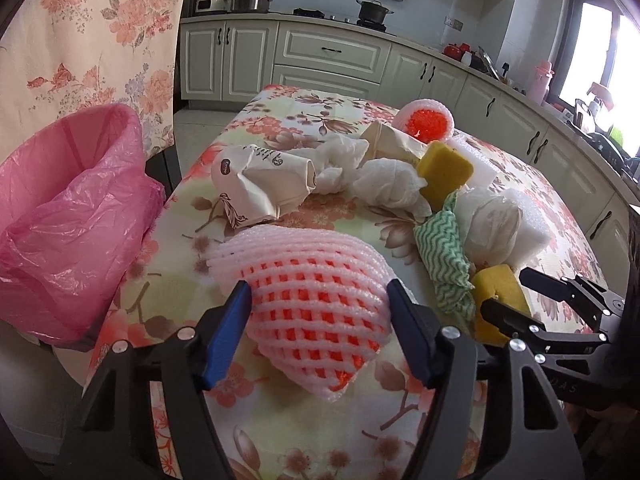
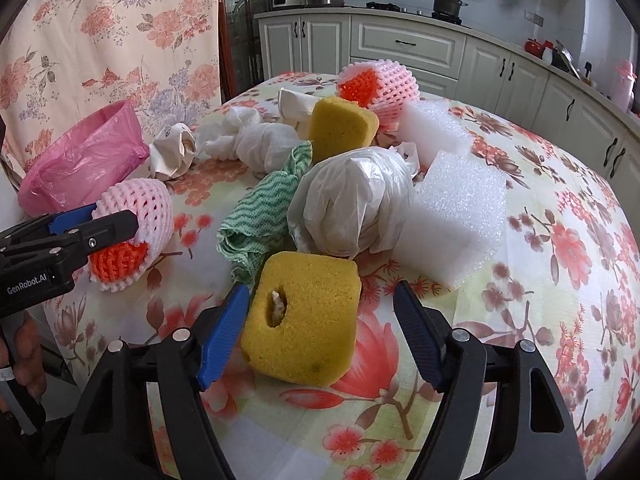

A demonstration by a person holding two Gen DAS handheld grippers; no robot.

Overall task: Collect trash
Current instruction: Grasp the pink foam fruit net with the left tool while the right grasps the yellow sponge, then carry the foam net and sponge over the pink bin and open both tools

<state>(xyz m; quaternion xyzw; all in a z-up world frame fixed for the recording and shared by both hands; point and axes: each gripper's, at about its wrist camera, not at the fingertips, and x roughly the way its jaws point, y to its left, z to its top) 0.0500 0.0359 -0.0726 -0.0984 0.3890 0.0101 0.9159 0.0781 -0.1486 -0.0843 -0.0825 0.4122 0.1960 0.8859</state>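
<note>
Pink foam netting (image 1: 316, 300) lies on the flowered counter (image 1: 280, 432) between the fingers of my left claw (image 1: 320, 308), which stands spread with pads just beside it, not pressing. My right claw (image 2: 320, 312) is likewise released around a yellow sponge (image 2: 304, 316); one pad sits near its edge, the other apart.
</note>
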